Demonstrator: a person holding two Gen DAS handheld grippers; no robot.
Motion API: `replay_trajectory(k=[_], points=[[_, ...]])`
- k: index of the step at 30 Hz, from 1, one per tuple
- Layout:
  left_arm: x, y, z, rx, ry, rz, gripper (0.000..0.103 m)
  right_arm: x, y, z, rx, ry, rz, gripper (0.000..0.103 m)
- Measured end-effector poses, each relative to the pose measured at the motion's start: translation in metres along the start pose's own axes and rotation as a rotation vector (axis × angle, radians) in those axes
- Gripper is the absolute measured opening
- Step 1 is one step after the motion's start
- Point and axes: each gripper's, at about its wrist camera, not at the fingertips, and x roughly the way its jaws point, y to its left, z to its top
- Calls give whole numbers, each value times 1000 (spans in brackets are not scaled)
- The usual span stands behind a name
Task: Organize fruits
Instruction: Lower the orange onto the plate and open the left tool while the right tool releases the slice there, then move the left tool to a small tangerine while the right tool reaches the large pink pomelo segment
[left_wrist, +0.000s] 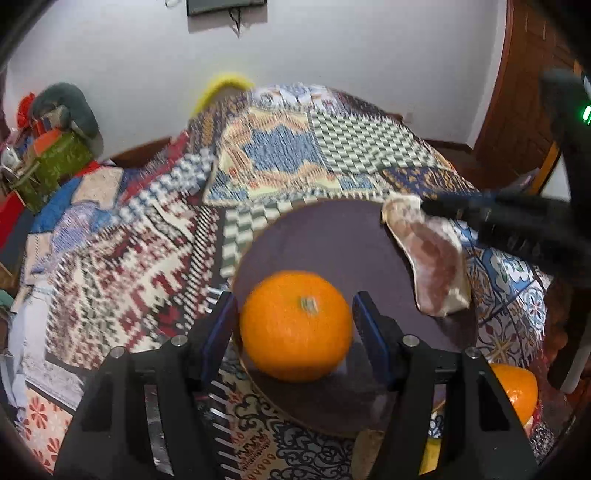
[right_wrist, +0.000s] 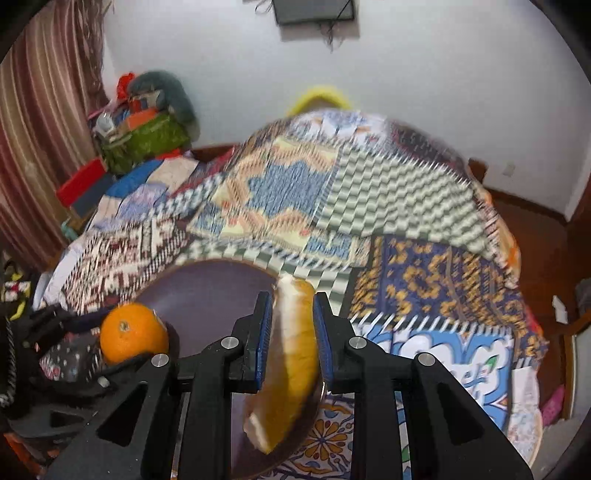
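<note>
The left gripper (left_wrist: 295, 325) points down at a whole orange (left_wrist: 295, 326) that sits between its blue-padded fingers (left_wrist: 218, 332). The left pad looks to be touching the fruit's side, while a thin gap shows between the fruit and the right pad, so the jaws stand partly open around the orange and are not clamped on it. The orange rests stem-up on the near part of a round dark plate (left_wrist: 332, 236), which lies on a patchwork patterned cloth (left_wrist: 155, 236) that covers the whole surface.

The right gripper (right_wrist: 291, 332) is closed narrowly on a grapefruit wedge (right_wrist: 291, 354), its blue pads pressed on both flat sides. The wedge hangs with yellow rind down and pale pith at the top, over the right edge of the same plate (right_wrist: 207, 291). In the left wrist view that wedge (left_wrist: 432, 266) shows its pink flesh at the plate's far right rim, with the black fingers (left_wrist: 454, 208) of the right gripper gripping it from the right.

In the right wrist view the orange (right_wrist: 133, 333) lies at the plate's left side, with the left gripper's dark frame beside it. A second orange fruit (left_wrist: 517, 391) shows partly at the near right, off the plate. Far left, a pile of bags and clothes (right_wrist: 147, 125) stands against the white wall.
</note>
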Motion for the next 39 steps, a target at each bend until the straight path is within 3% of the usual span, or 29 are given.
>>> replay_trajectory(k=[4, 11, 16, 21, 23, 25, 36, 39], points=[[-10, 4, 5, -13, -34, -5, 68, 3, 8, -10, -69, 9, -47, 22], [-29, 7, 8, -33, -90, 21, 69, -22, 11, -10, -51, -10, 16, 22], [-56, 4, 4, -41, -123, -9, 71, -51, 18, -14, -36, -49, 49, 24], [-83, -1, -4, -41, -143, -14, 74, -84, 27, -21, -29, -113, 51, 37], [-94, -2, -9, -46, -161, -8, 89, -97, 32, -25, -34, -132, 47, 38], [-107, -2, -16, -64, -182, -16, 97, -110, 38, -30, -40, -151, 47, 42], [-139, -12, -58, -32, -136, -11, 97, -163, 59, -74, -39, -217, 36, 71], [-141, -12, -70, -43, -118, -22, 97, -170, 63, -89, -34, -219, 37, 72]])
